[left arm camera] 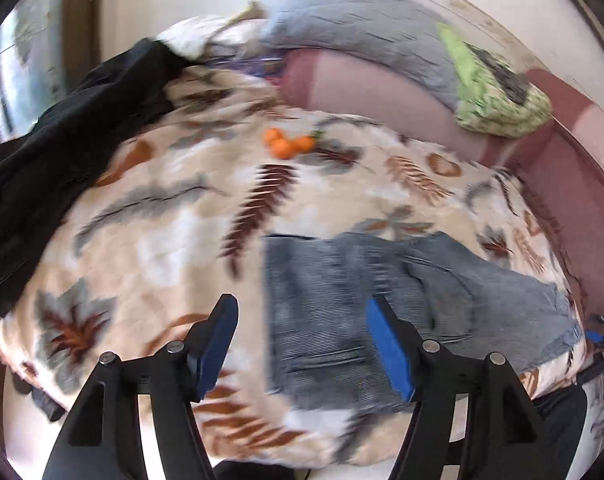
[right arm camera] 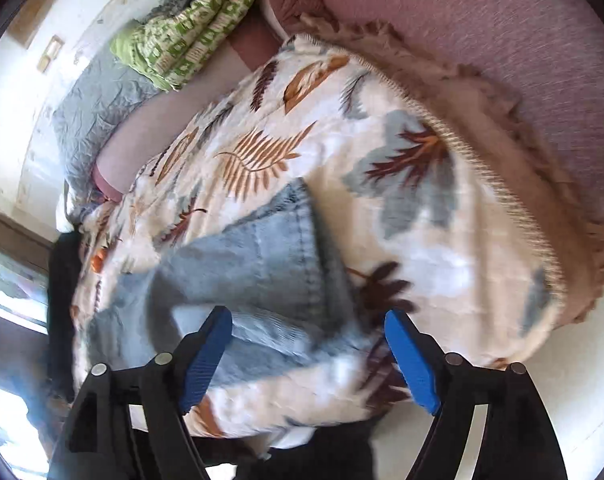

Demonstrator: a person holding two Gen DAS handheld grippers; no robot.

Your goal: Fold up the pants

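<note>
- Jeans [left arm camera: 382, 304] lie folded on the leaf-print blanket [left arm camera: 161, 220], below both my grippers
- Left gripper [left arm camera: 306, 344] and right gripper [right arm camera: 308, 356] are spread, holding nothing; I should align edges before pinching

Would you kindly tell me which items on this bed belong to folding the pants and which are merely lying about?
Job:
- blue jeans
- left hand-held gripper, open
- right hand-held gripper, open

Lying about:
- oranges
- black garment
- green patterned quilt
- leaf-print blanket under the jeans
</note>
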